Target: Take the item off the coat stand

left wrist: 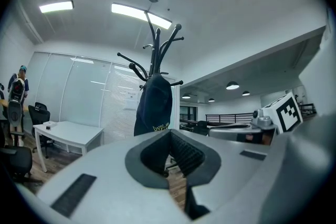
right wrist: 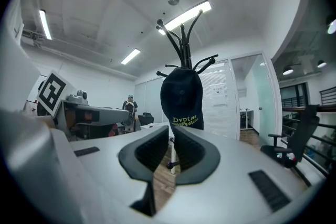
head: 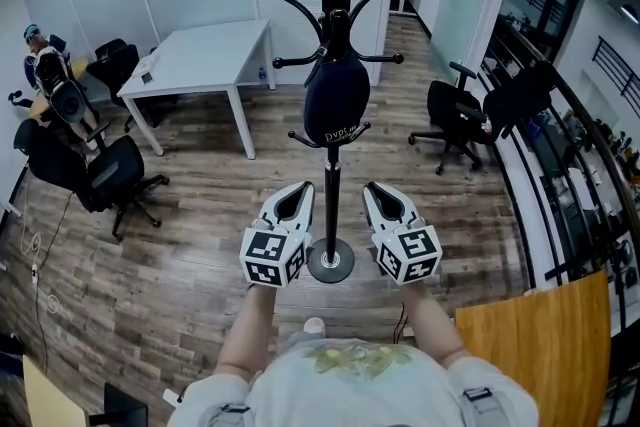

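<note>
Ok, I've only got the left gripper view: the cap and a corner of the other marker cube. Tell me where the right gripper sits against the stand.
Observer: In the head view, the right gripper is just right of the coat stand's pole. The left gripper mirrors it on the left, and both are short of the cap.
Operator: Read me the right one's jaws.
Observer: The right gripper view shows them a narrow slit apart with nothing between them. The cap hangs farther ahead, untouched.
</note>
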Action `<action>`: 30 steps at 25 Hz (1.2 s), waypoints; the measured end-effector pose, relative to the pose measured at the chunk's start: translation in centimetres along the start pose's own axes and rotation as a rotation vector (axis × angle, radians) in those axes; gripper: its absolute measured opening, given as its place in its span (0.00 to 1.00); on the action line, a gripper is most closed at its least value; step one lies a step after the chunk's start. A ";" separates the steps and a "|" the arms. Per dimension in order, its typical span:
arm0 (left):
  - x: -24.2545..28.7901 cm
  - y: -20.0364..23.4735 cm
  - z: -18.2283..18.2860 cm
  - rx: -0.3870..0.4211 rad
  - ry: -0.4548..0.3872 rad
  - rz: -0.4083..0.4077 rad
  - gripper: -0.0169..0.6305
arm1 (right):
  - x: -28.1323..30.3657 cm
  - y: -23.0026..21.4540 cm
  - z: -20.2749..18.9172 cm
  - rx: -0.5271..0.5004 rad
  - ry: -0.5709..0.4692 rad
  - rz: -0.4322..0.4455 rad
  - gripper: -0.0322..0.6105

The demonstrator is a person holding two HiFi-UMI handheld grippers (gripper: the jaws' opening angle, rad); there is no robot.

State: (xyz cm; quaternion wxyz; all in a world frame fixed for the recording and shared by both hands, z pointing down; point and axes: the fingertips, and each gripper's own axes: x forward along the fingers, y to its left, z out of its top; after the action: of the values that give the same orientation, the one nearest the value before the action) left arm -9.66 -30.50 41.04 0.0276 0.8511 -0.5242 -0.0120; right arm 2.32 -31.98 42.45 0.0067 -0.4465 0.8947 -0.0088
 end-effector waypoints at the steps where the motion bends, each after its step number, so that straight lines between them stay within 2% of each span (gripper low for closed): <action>1: 0.5 0.4 0.3 0.001 -0.002 0.006 0.05 | 0.4 -0.4 0.2 -0.003 -0.002 -0.003 0.10; 9: 3.7 2.4 3.0 0.005 -0.055 0.019 0.08 | 3.6 -2.6 1.7 -0.011 -0.006 -0.005 0.18; 14: 5.7 3.4 4.3 0.026 -0.056 0.015 0.26 | 5.6 -3.7 3.0 0.009 -0.008 0.014 0.25; 21: 8.1 4.4 5.0 0.055 -0.038 0.023 0.32 | 8.1 -5.7 4.4 0.002 -0.011 -0.001 0.27; 30: 10.5 5.4 5.0 0.052 -0.018 0.042 0.32 | 11.5 -7.0 5.4 0.019 -0.002 0.005 0.28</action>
State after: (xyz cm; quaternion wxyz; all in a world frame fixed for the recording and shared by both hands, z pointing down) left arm -9.99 -42.48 36.42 0.0012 0.8401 -0.5424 -0.0053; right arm 1.11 -45.39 37.17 0.0120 -0.4444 0.8956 -0.0165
